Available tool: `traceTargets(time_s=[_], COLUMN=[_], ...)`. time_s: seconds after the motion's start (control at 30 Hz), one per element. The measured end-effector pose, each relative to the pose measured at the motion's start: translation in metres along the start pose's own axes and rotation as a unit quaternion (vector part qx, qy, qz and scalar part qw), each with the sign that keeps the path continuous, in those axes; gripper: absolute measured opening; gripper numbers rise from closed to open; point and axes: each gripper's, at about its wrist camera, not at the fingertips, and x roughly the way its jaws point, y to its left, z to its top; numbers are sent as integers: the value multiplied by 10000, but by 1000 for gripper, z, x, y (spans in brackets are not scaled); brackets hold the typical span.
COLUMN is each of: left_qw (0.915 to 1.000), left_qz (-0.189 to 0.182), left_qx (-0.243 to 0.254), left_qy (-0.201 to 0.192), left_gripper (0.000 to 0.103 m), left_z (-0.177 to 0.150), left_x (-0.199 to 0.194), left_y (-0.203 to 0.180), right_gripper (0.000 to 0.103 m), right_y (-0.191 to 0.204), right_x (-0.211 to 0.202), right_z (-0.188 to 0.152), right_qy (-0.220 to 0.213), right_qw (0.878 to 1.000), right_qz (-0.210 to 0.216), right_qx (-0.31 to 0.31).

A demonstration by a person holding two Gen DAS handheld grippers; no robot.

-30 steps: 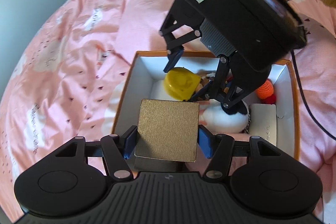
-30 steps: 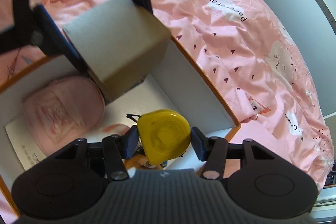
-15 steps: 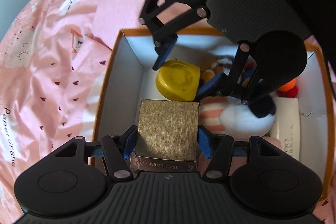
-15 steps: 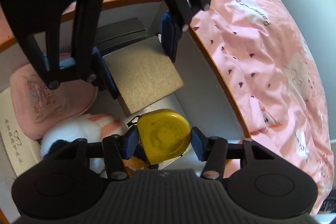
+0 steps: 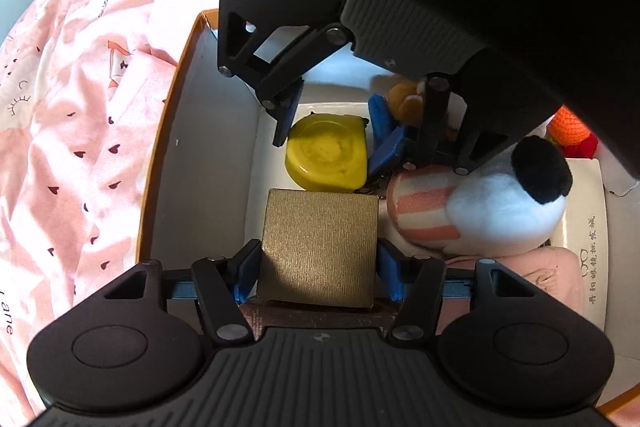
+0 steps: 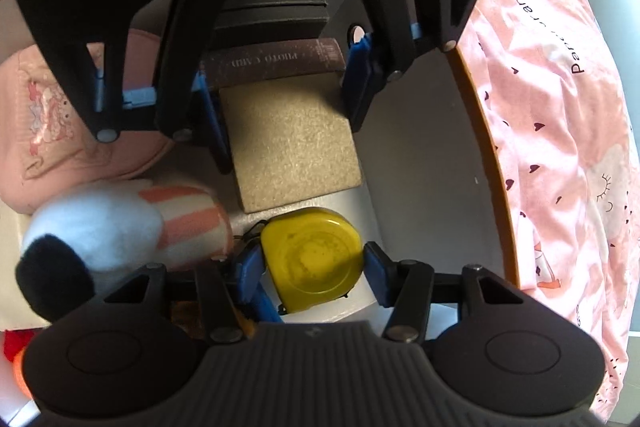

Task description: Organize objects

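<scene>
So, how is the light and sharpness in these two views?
Left wrist view: sunlight on the pink bedsheet, the right tool a dark blur above, gold box sharp. Right wrist view: the left tool shadows the box interior, yellow tape measure clear; fisheye bends the edges.

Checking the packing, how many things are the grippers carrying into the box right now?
2: gold box in the left gripper, yellow tape measure in the right gripper, side by side.
</scene>
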Motion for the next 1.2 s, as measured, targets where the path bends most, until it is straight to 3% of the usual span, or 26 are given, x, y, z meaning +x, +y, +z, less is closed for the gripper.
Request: traceTargets(time_s=[0.4,0.67,0.9,0.93,1.03,1.2], left_qw=[9997,9982,9939,9926,9871,9806], left_qz=[223,514,859,968,1284,1523], left_qx=[-39,-158,-247,-259,-437,-758], left_qy=[64,-255,-653,-688,-851,-970], left_gripper=[75,80,80,80,80,80], left_z=[-12,-13,-17,-1,-1,-17], left_x=[4,-25,-83,-88,-119,-171], left_y=[-5,-13,-36,-38,-59,-93], right_gripper=[55,62,63,65,70,71], right_y=[-4,-1,7,9,15,47], right_x=[11,-7,-62,-73,-105,-155], right_z=[-1,3,2,1,-2,-6], right_qy=[21,-114,-432,-536,-846,-1208], right_qw=[9998,9996,9965,9948,9853,9648], right_qz=[121,24,-97,-74,-38,-266], right_qx=[137,269,703,863,1485,2322])
